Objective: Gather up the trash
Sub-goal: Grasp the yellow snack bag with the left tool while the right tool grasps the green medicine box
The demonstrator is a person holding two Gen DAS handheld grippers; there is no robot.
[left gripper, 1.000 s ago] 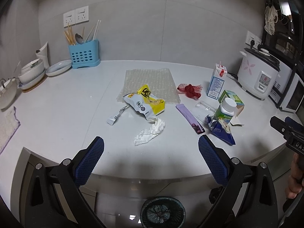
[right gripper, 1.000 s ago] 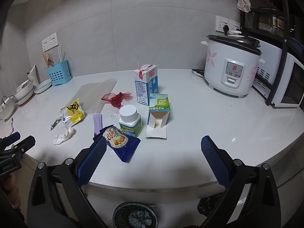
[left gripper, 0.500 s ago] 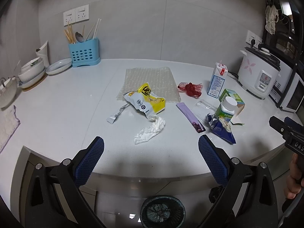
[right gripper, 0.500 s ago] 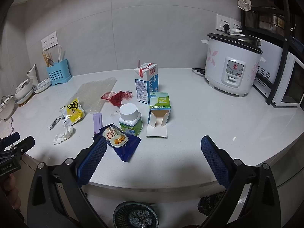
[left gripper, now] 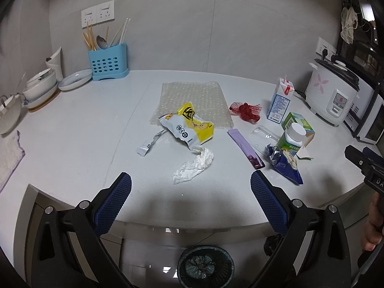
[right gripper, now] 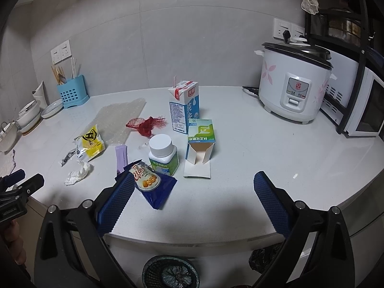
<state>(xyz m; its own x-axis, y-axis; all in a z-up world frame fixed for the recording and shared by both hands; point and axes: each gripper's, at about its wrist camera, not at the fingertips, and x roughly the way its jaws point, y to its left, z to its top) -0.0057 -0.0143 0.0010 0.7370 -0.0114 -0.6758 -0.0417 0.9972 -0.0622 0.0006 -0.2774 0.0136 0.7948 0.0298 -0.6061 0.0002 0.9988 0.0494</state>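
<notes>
Trash lies on the white counter: a crumpled white tissue, a yellow snack bag, a silver wrapper strip, bubble wrap, red netting, a purple wrapper, a blue snack bag, a white-capped bottle, an open green box and a milk carton. My left gripper is open and empty, over the counter's front edge before the tissue. My right gripper is open and empty, near the blue bag. A dark waste bin stands on the floor below.
A blue utensil holder and stacked bowls stand at the back left. A rice cooker and a microwave stand at the right. The curved counter edge runs just under both grippers.
Both grippers have drifted slightly forward and up over the counter edge. Nothing on the counter has moved.
</notes>
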